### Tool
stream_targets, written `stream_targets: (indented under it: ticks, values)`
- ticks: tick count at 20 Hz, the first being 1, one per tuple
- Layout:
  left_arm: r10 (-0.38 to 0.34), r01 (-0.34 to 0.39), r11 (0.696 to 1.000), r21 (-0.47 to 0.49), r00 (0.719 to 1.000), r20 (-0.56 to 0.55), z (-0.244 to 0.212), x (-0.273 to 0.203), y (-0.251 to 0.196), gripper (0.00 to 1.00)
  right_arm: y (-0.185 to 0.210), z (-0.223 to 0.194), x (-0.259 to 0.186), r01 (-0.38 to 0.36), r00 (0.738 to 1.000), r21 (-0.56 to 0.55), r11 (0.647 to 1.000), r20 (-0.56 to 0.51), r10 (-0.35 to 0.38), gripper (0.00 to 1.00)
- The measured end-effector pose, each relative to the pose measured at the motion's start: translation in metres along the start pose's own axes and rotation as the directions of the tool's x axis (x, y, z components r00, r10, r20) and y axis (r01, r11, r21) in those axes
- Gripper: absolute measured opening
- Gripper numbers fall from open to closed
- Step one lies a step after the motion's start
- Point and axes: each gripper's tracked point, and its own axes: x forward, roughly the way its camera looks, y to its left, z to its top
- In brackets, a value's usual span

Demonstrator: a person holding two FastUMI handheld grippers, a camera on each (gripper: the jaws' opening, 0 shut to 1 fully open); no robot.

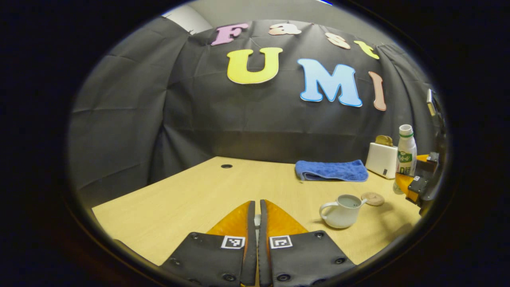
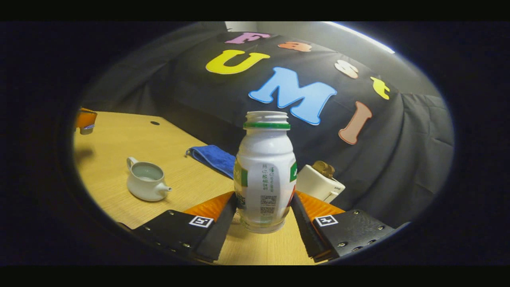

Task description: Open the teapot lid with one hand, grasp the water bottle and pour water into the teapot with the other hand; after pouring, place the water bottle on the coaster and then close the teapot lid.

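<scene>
**Right tongs around the bottle, teapot open**

On the table [image 1: 191, 191], seen from my left gripper view, my left tongs [image 1: 255, 207] are pressed together with a small pale thing barely visible in the slit; cannot tell what it is. Teapot [image 1: 342, 211] sits at 3 o'clock of the tongs, no lid on it, liquid inside, handle toward me, spout pointing at the coaster [image 1: 373, 198] just beside it. Blue cloth [image 1: 332, 170] lies at 1 o'clock, white toaster [image 1: 381, 159] past it near the wall.

Water bottle [image 1: 405, 153] stands upright at far 3 o'clock, uncapped, with my right tongs [image 1: 418, 184] at its base.

From my right gripper view, the water bottle [image 2: 266, 171] stands upright between my right tongs [image 2: 263, 207], base on the table [image 2: 119, 139]. Both fingers sit close at its sides; cannot tell if they press. Teapot [image 2: 145, 181] at 10 o'clock, well apart, blue cloth [image 2: 213, 157] at 11, toaster [image 2: 318, 181] at 1. My left tongs [image 2: 85, 119] show far off at 10 o'clock.
</scene>
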Motion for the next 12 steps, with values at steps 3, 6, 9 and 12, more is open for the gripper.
stream_targets:
  ticks: [3,6,9,12]
  values:
    - [0.015,-0.015,1.0,-0.001,1.0,-0.005,-0.004,-0.004,0.012,0.09,0.012,-0.003,0.008,-0.012,0.999,-0.093,0.996,-0.032,0.009,0.78]
    - [0.026,-0.026,1.0,-0.009,1.0,-0.012,-0.008,-0.008,0.022,0.12,0.017,-0.009,0.014,0.004,0.998,-0.236,0.972,-0.062,-0.019,0.78]
    - [0.034,-0.034,0.999,-0.019,0.999,-0.021,-0.012,-0.01,0.029,0.12,0.017,-0.011,0.017,0.041,0.997,-0.385,0.922,-0.047,-0.064,0.78]
    - [0.035,-0.036,0.999,-0.03,0.999,-0.033,-0.019,-0.01,0.033,0.12,0.025,-0.014,0.017,0.059,0.996,-0.506,0.86,-0.028,-0.084,0.78]
